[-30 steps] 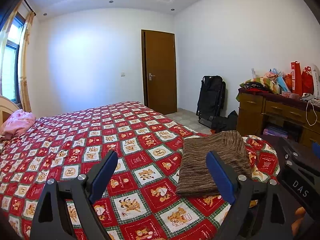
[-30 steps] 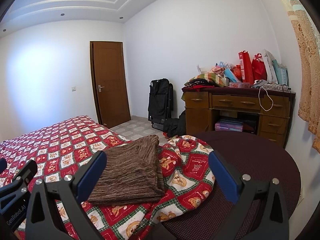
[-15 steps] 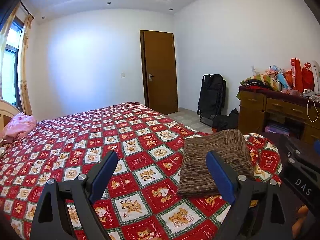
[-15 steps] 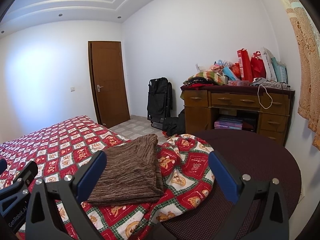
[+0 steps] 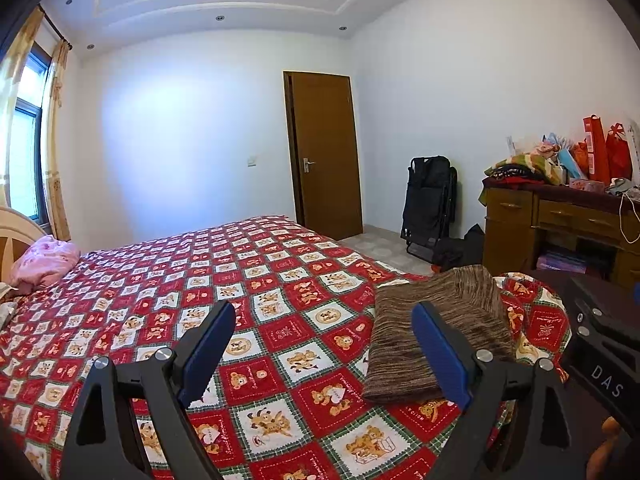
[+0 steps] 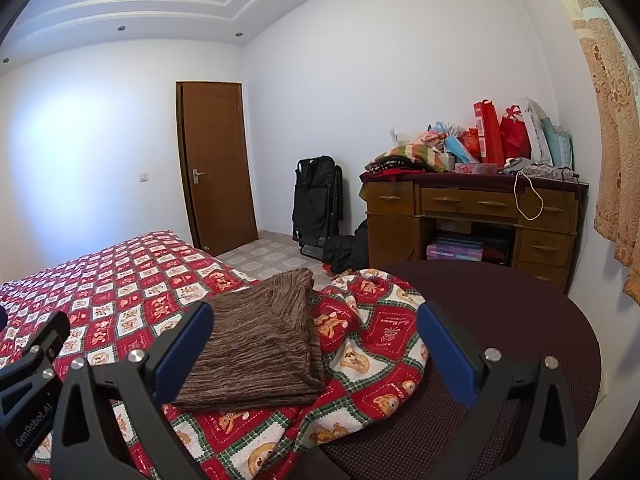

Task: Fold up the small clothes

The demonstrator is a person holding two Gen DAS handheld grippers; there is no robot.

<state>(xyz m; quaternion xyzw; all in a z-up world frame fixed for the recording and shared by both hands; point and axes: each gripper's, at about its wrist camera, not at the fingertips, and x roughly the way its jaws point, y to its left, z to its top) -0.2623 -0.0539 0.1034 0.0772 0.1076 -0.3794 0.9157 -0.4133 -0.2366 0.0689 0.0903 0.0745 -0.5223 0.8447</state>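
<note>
A brown striped garment point(image 5: 432, 320) lies folded flat on the red teddy-bear bedspread point(image 5: 224, 280), near the bed's right corner. In the left wrist view my left gripper point(image 5: 324, 350) hovers open above the bedspread, its right blue pad point(image 5: 440, 354) overlapping the garment's near left edge; nothing is between the pads. In the right wrist view the same garment point(image 6: 256, 340) sits just beyond my right gripper point(image 6: 316, 350), which stands open and empty, with its left pad point(image 6: 184, 348) in front of the garment's near corner. Each gripper's black body shows at the edge of the other's view.
A dark round mesh surface point(image 6: 500, 320) sits beside the bed corner, partly under the bunched bedspread point(image 6: 372, 320). Behind it stands a wooden desk point(image 6: 472, 208) piled with bags and clothes. A folded black chair point(image 6: 316, 200) leans by the door point(image 6: 216, 164). A pink bundle point(image 5: 44, 260) lies at the headboard.
</note>
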